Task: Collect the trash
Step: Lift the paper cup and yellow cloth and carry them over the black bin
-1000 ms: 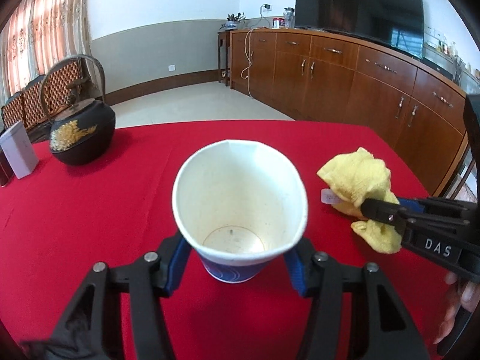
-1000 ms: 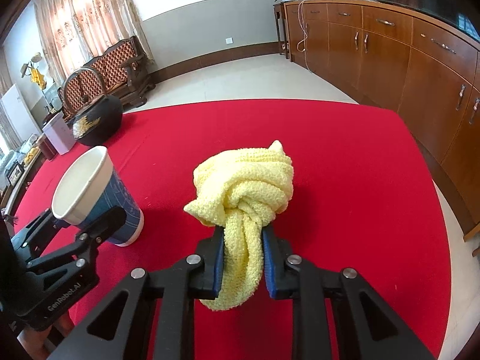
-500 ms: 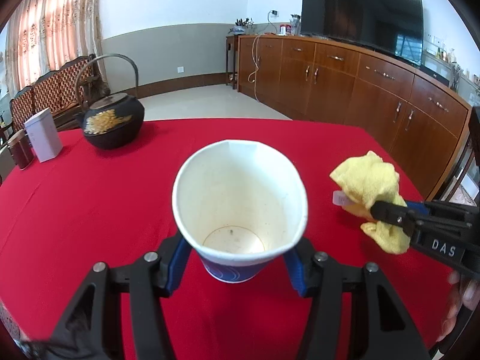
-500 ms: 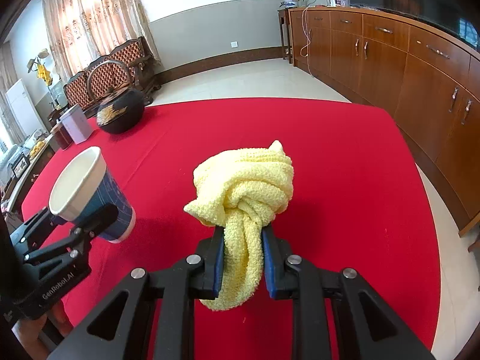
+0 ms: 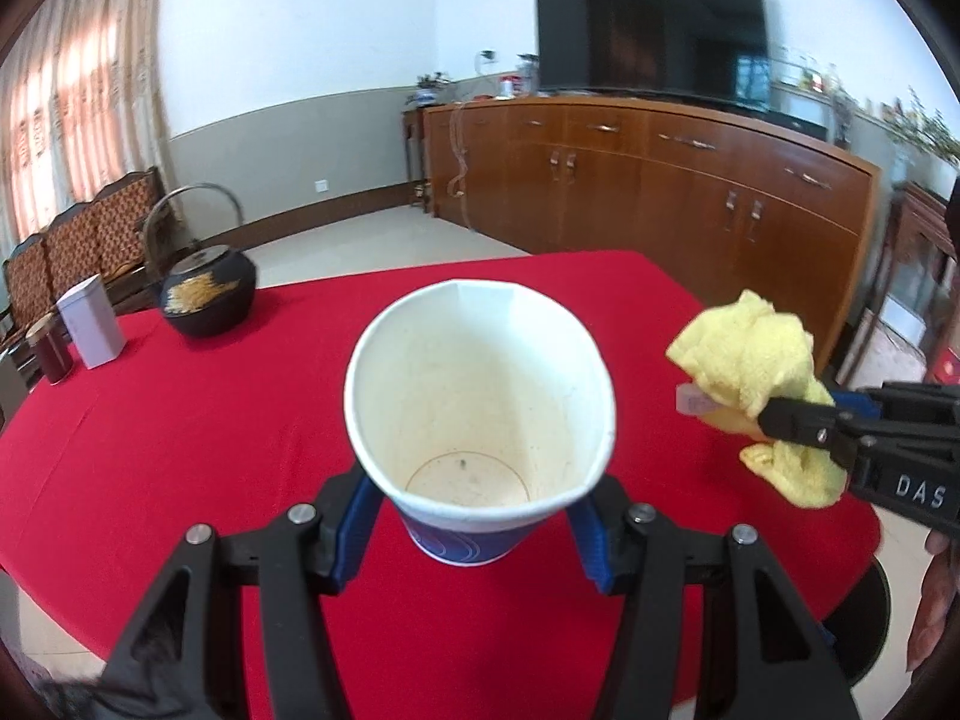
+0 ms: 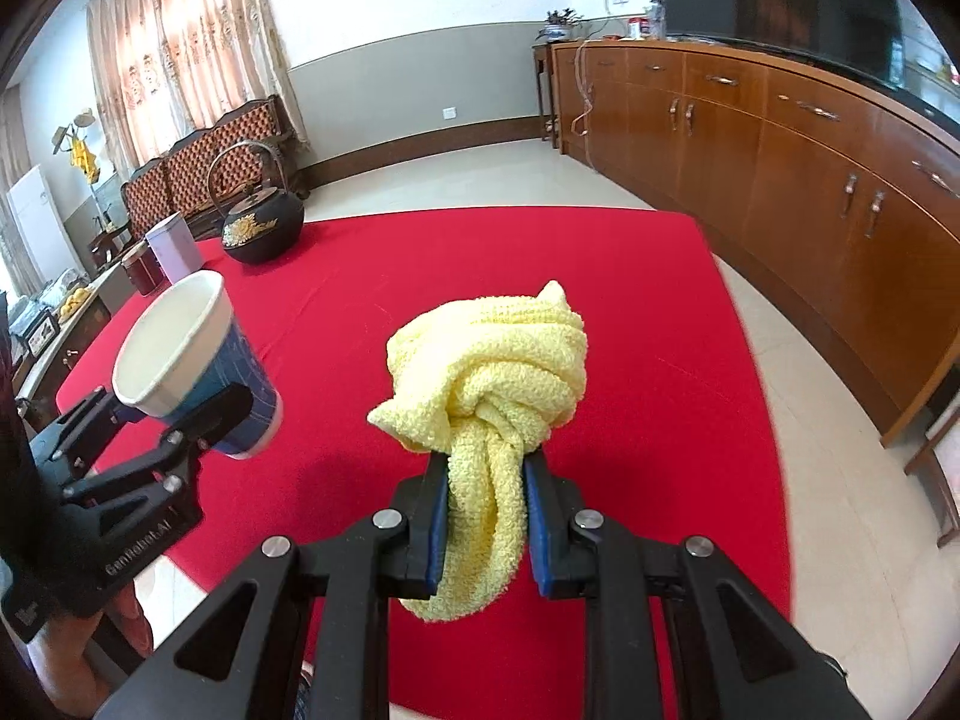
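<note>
Carrying both clear above the red worktop (image 6: pixel 372 276), your left gripper (image 5: pixel 474 516) squeezes the light, crushable paper cup (image 5: pixel 480 414) low by its base, while your right gripper (image 6: pixel 487 513) pinches the soft yellow cloth (image 6: pixel 489 378) below its knot.

Daylight fills the room, coming through the curtains (image 6: pixel 180 60), which glow washed-out and pinkish. The red surface (image 6: pixel 648 324) is evenly lit and saturated, with only soft, faint shadows near the black teapot (image 5: pixel 207 294). The television (image 5: pixel 651 30) above the wooden sideboard (image 5: pixel 660 180) shows pale reflections. Both fisheye views bend straight lines strongly toward the rims, and dark vignetting cuts the corners. The sideboard's far end, right of the television, looks smeared with motion blur, while the paper cup (image 5: pixel 480 414) and yellow cloth (image 6: pixel 486 396) stay sharp.
</note>
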{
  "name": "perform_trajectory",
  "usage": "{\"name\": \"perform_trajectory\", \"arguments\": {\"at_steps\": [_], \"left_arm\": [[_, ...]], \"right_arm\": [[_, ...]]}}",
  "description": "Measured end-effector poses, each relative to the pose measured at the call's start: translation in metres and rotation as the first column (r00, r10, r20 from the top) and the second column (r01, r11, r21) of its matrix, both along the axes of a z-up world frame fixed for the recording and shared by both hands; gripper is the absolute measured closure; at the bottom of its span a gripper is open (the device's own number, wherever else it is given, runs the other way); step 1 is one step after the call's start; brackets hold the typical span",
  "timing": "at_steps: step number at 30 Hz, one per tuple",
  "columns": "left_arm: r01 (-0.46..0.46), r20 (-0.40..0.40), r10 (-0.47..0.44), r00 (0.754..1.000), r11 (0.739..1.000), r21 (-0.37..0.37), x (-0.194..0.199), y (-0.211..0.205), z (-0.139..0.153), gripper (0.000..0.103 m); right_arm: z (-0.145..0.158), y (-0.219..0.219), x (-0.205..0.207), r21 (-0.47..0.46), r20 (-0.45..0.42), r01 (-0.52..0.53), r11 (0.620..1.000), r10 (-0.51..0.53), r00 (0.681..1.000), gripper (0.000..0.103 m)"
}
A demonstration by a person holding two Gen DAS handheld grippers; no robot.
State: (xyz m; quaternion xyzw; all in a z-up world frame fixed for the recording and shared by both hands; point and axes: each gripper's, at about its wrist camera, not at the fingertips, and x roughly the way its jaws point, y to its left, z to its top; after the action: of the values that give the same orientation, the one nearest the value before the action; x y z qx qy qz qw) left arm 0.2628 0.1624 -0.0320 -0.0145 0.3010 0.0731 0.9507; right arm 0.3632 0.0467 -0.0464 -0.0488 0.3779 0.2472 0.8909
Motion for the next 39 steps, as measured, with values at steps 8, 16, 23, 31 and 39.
{"name": "perform_trajectory", "arguments": {"at_steps": [8,16,23,31,39], "left_arm": [[0.036,0.017,-0.036,0.999,0.999,-0.029,-0.031,-0.032,0.021,0.045],[0.105,0.002,-0.106,0.994,0.992,-0.069,-0.056,-0.074,0.014,0.045],[0.199,-0.002,-0.200,0.980,0.976,-0.088,-0.071,-0.128,0.007,0.045],[0.280,-0.026,-0.284,0.959,0.955,-0.095,-0.079,-0.182,-0.004,0.045],[0.377,-0.053,-0.383,0.922,0.922,-0.090,-0.081,-0.238,-0.017,0.045]], "right_arm": [[0.014,-0.065,-0.039,0.040,0.011,0.068,0.997,-0.069,0.998,0.080],[0.015,-0.142,-0.092,0.056,0.013,0.167,0.984,-0.168,0.986,0.080],[0.013,-0.202,-0.129,0.061,0.021,0.250,0.966,-0.252,0.967,0.080],[0.002,-0.266,-0.157,0.067,0.012,0.334,0.940,-0.335,0.942,0.080],[-0.022,-0.321,-0.175,0.053,-0.031,0.399,0.915,-0.398,0.917,0.080]]}}
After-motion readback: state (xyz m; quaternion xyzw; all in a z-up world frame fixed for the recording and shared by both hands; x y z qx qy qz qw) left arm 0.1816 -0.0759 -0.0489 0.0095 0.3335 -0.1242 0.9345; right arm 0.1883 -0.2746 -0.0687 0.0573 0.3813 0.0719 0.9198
